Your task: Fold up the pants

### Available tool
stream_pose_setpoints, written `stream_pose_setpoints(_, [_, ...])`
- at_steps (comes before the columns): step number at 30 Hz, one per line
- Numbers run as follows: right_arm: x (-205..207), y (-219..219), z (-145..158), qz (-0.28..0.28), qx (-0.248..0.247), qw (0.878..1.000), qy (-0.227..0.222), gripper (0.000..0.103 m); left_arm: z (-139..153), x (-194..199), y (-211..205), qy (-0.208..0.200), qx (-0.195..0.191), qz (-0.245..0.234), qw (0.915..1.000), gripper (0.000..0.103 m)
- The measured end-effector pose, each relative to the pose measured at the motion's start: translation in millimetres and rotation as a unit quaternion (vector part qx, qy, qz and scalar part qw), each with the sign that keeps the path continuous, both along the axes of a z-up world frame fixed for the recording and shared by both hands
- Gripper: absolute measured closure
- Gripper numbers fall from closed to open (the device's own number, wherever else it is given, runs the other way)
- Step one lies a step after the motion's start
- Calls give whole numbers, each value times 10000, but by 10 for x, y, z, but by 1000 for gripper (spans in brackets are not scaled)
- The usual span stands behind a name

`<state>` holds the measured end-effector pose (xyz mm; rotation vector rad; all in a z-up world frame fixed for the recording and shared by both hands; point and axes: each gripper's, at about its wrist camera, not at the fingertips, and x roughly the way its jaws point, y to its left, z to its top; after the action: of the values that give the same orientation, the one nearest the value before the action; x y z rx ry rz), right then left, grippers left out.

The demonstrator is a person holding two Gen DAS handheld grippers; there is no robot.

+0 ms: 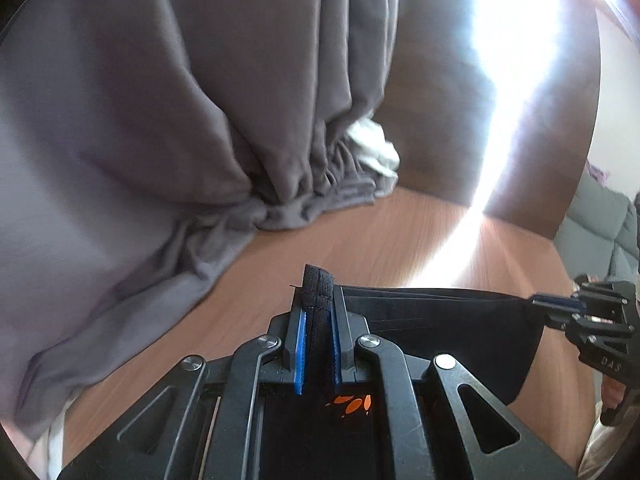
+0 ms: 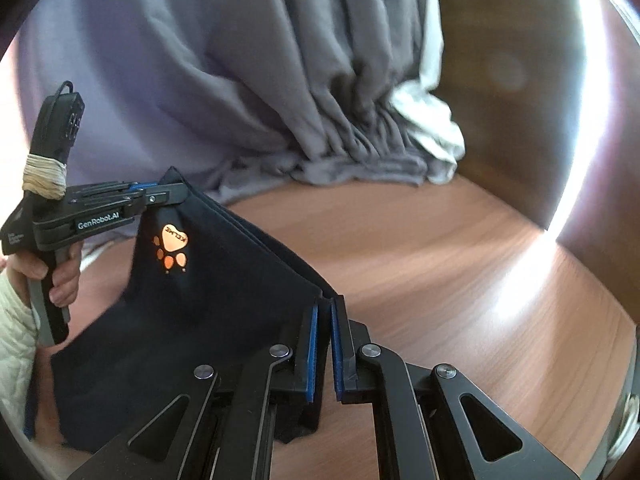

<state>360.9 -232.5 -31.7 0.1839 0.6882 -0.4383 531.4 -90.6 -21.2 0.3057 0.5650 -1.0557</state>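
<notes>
The black pants (image 2: 192, 304), with an orange paw logo (image 2: 172, 246), hang stretched between my two grippers above the wooden table (image 2: 440, 264). My left gripper (image 1: 318, 300) is shut on the folded waistband (image 1: 318, 280), which sticks up between the blue pads. It also shows in the right wrist view (image 2: 168, 194), held in a hand. My right gripper (image 2: 323, 312) is shut on the other end of the pants' top edge. It also shows in the left wrist view (image 1: 554, 301) at the right. The pants (image 1: 448, 332) span between them.
A grey curtain (image 2: 240, 80) with a white lining (image 2: 432, 120) hangs behind the table and pools on its far edge. A dark wooden wall panel (image 2: 500, 80) stands at the right with strong glare. A grey sofa (image 1: 600, 220) lies beyond the table's right edge.
</notes>
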Motion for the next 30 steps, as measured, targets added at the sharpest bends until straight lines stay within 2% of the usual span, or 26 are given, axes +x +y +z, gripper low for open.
stream_pose_setpoints(6, [-71, 413, 215, 464, -98, 9985, -283, 96, 179, -201, 502, -274, -255, 516, 9980, 92])
stream_pose_setpoints(9, [-91, 622, 271, 705, -101, 9970, -303, 96, 208, -243, 680, -453, -176, 647, 9967, 91])
stream_pose_setpoints(13, [-96, 837, 305, 987, -76, 9946, -318, 96, 219, -281, 711, -794, 525, 340, 9949, 91])
stream_pose_setpoints(18, [-77, 1069, 319, 1209, -61, 9922, -309, 96, 182, -332, 724, -1255, 1459, -347, 9807, 91])
stream_pose_setpoints(24, [-25, 1389, 265, 1517, 62, 9882, -203, 97, 102, -458, 888, -1587, 1853, -714, 9672, 91])
stream_pose_setpoints(30, [-42, 1634, 170, 1947, 179, 9807, 87, 97, -63, -617, 1160, -1757, 2319, -774, 9536, 91])
